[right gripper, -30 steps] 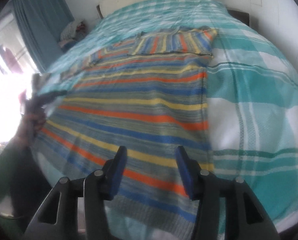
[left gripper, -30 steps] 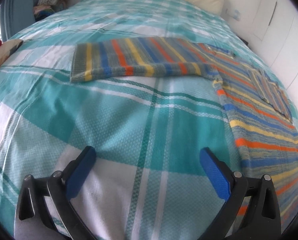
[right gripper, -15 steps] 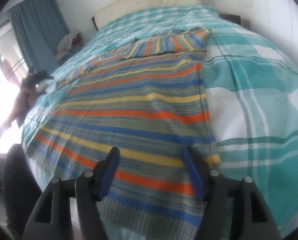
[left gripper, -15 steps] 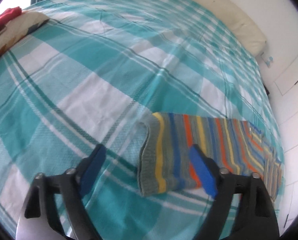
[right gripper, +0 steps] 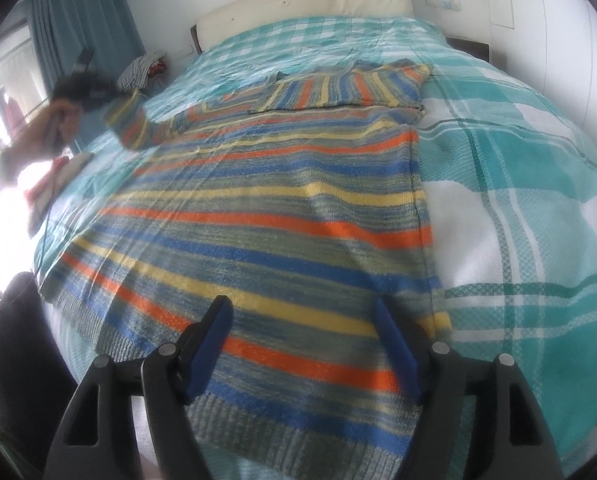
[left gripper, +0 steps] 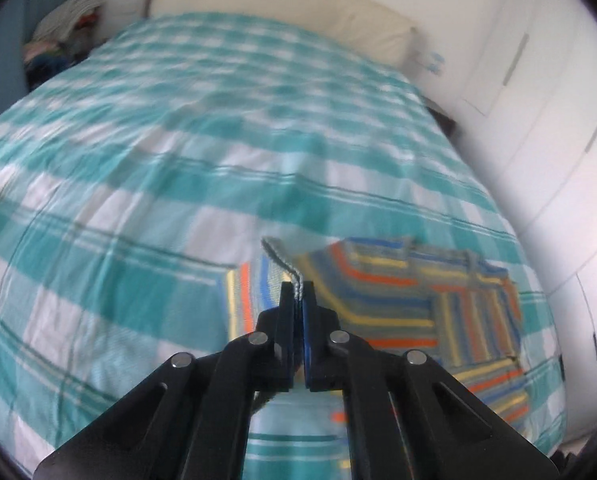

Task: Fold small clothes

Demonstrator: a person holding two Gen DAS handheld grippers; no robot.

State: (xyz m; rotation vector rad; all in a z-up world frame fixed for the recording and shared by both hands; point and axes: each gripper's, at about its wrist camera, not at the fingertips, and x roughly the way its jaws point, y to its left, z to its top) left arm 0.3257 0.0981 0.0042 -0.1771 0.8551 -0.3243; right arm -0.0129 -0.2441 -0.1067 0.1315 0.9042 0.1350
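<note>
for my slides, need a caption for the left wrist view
Left gripper shut on the striped sweater's cuff, lifting the sleeve above the checked bedspread.

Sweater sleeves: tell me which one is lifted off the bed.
The left sleeve, pinched at its cuff by the left hand-held gripper. The right sleeve lies folded flat across the chest.

The sweater has orange, blue, yellow and grey-green stripes; the bedspread under it is teal-and-white plaid.
</note>
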